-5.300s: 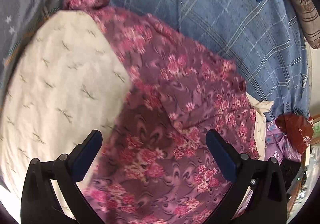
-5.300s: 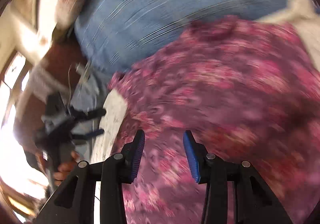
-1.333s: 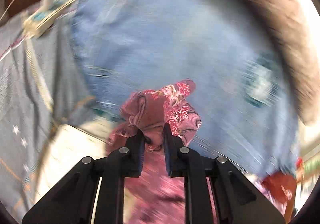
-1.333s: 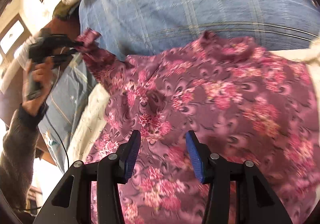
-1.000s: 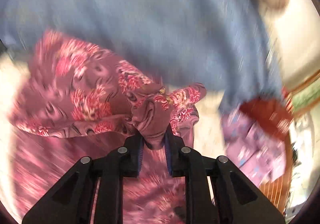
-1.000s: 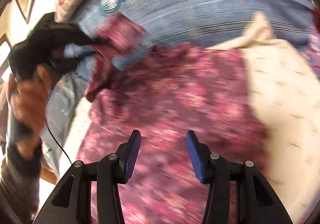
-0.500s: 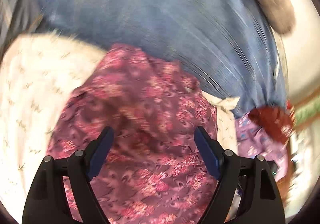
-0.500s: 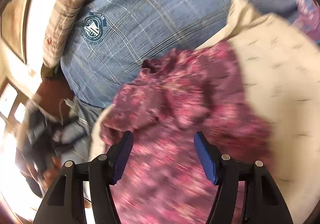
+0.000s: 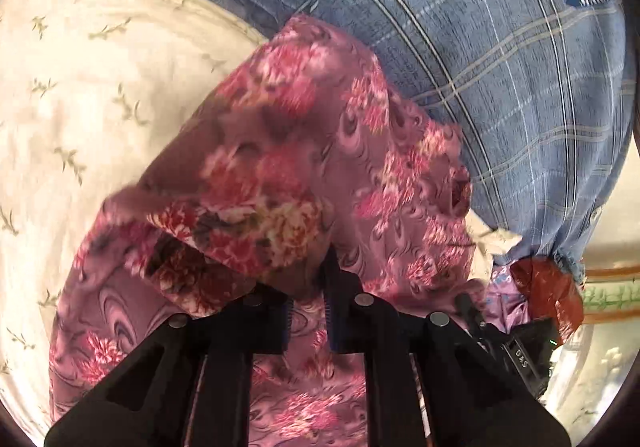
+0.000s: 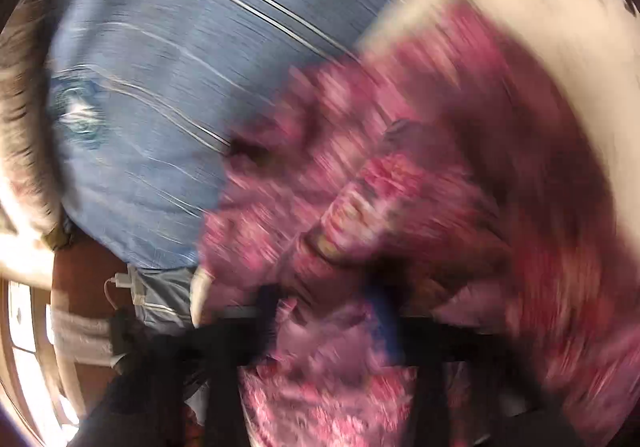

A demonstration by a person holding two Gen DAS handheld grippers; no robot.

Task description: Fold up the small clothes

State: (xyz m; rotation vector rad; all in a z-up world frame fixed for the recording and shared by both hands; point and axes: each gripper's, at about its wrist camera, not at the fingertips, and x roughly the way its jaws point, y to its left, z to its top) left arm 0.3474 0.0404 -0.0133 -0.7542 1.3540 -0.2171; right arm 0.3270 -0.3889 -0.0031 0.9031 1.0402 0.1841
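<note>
Pinching folds of the thin pink-and-purple floral garment (image 9: 304, 151), which lies on the cream patterned sheet (image 9: 80, 95), the left gripper (image 9: 308, 283) and right gripper (image 10: 332, 299) might, I think, let the slippery cloth slide out.

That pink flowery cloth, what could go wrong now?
The pink floral garment bunches over the left gripper, whose jaws are closing on it, so the fold may come out crooked. The right gripper holds cloth too, but that view is blurred; a fast pull might drag the garment off the cream leaf-print sheet.
</note>
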